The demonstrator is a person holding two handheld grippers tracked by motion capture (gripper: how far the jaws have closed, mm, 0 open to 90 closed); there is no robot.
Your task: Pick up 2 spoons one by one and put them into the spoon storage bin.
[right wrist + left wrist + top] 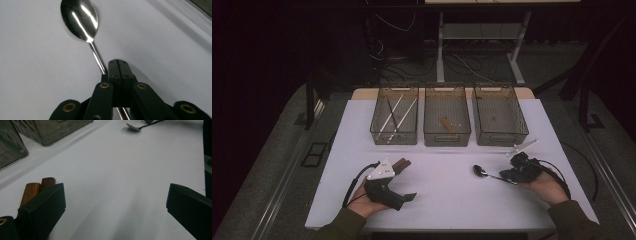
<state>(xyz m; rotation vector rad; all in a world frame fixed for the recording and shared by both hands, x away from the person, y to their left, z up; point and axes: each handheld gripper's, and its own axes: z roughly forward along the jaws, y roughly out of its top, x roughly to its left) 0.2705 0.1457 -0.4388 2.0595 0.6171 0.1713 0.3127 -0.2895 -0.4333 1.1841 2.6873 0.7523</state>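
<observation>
A steel spoon (481, 171) lies on the white table (442, 195) at the right, bowl pointing left. My right gripper (512, 176) is low over its handle with the jaws shut. In the right gripper view the spoon (81, 21) has its handle running beside and under the closed gripper tips (118, 68); I cannot tell whether it is pinched. My left gripper (408, 180) rests open at the left. Two brown wooden handles (401, 163) lie side by side against its far jaw. In the left gripper view the gripper (115, 202) gapes over bare table, and those handles (32, 191) show behind one jaw.
Three see-through bins stand in a row at the back of the table. The left bin (394, 137) holds thin white sticks, the middle bin (447, 140) a short wooden piece, and the right bin (501, 139) looks empty. Cables trail from both grippers.
</observation>
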